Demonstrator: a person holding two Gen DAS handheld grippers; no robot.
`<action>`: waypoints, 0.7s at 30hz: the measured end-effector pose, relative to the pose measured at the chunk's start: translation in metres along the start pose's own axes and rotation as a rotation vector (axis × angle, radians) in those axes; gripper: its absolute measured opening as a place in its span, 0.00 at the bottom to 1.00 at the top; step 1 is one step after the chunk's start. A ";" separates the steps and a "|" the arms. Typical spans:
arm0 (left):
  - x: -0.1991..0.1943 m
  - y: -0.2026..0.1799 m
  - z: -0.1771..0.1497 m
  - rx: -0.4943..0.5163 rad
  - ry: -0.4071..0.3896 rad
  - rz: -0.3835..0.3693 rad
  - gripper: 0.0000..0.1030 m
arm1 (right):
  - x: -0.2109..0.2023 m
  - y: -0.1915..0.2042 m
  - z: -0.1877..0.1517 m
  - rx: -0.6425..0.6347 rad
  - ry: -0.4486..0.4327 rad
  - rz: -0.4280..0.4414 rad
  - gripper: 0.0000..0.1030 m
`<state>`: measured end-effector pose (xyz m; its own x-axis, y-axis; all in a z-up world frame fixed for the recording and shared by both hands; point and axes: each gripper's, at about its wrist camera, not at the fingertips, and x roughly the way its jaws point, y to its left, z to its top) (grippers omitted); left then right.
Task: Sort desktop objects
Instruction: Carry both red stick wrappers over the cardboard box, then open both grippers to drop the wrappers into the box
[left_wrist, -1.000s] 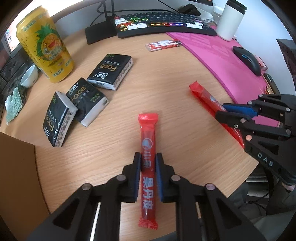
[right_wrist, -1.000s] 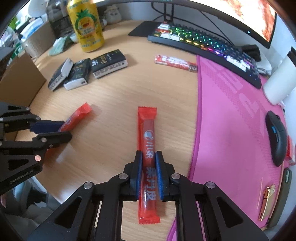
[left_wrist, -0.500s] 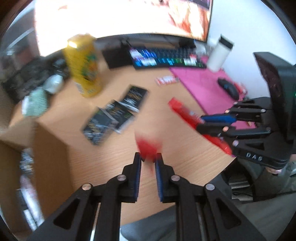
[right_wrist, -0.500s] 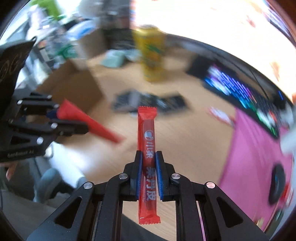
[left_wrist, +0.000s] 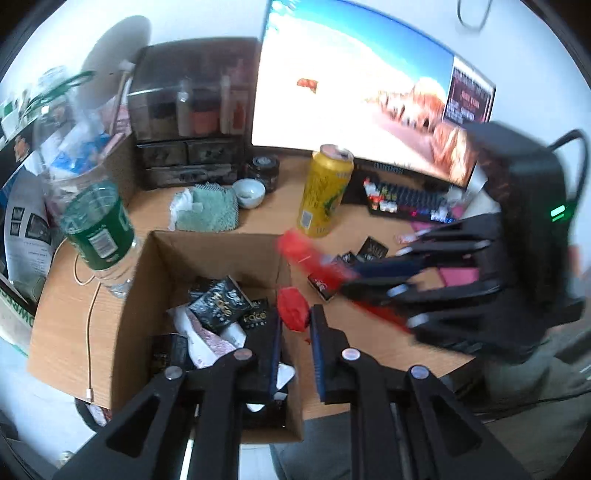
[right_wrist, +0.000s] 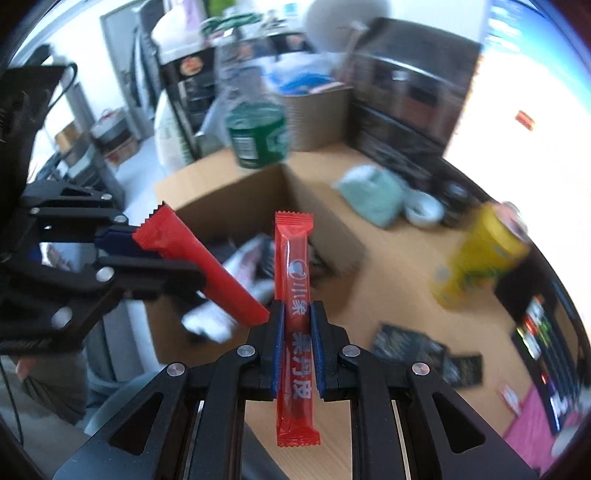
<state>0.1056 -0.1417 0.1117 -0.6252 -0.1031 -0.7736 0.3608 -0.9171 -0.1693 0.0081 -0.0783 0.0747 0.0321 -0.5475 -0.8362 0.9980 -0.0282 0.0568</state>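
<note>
A lit monitor stands at the back of the wooden bench, with a backlit keyboard below it. Left of the monitor sits a dark drawer cabinet. In front of that lie a pale green cloth and a small white bowl, with a dark jar just behind the bowl. A white cable trails along the bench's left edge.

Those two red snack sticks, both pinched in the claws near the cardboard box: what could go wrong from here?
The left gripper holds its red stick near one end, so it might swing or slip. The right gripper's stick is not yet over the cardboard box; let go early, it could land on the desk. The sticks nearly cross and might collide.
</note>
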 end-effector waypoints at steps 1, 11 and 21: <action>-0.003 0.006 0.001 -0.012 -0.008 -0.005 0.17 | 0.011 0.005 0.008 -0.006 0.011 0.006 0.14; 0.020 0.097 -0.018 -0.265 0.027 0.102 0.27 | 0.064 0.021 0.037 -0.011 0.059 0.032 0.18; 0.019 0.049 -0.005 -0.153 -0.003 0.087 0.46 | 0.008 -0.018 0.008 0.062 -0.020 -0.040 0.18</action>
<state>0.1150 -0.1862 0.0861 -0.5885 -0.1811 -0.7880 0.5150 -0.8353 -0.1926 -0.0098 -0.0889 0.0718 -0.0091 -0.5618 -0.8272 0.9931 -0.1017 0.0581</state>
